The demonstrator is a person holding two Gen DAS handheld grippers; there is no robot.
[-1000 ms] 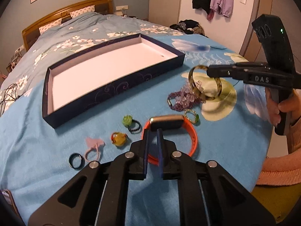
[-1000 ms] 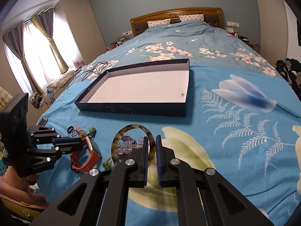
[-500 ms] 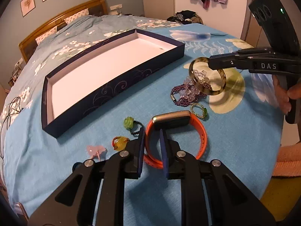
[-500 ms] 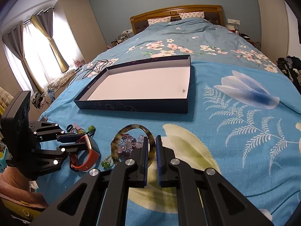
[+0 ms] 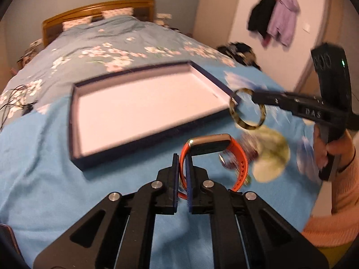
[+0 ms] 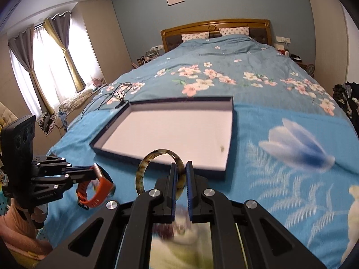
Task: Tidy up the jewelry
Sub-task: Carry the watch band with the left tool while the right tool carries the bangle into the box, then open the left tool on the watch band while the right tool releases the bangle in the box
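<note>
Bed w/ tray point(image 6: 227, 154) empty, nothing sorted yet; left gripper point(image 5: 182, 163) pinches watch point(image 5: 240, 163), right gripper point(image 6: 179, 174) pinches bangle point(image 6: 143, 170), both near tray.

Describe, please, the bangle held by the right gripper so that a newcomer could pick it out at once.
Start at the shallow dark blue box with the white floor lying on the blue floral bedspread. Just in front of its near edge, the right gripper pinches a rigid tortoiseshell bangle upright. Unlike the orange-strapped watch in the left gripper, it is a plain mottled brown hoop.
</note>
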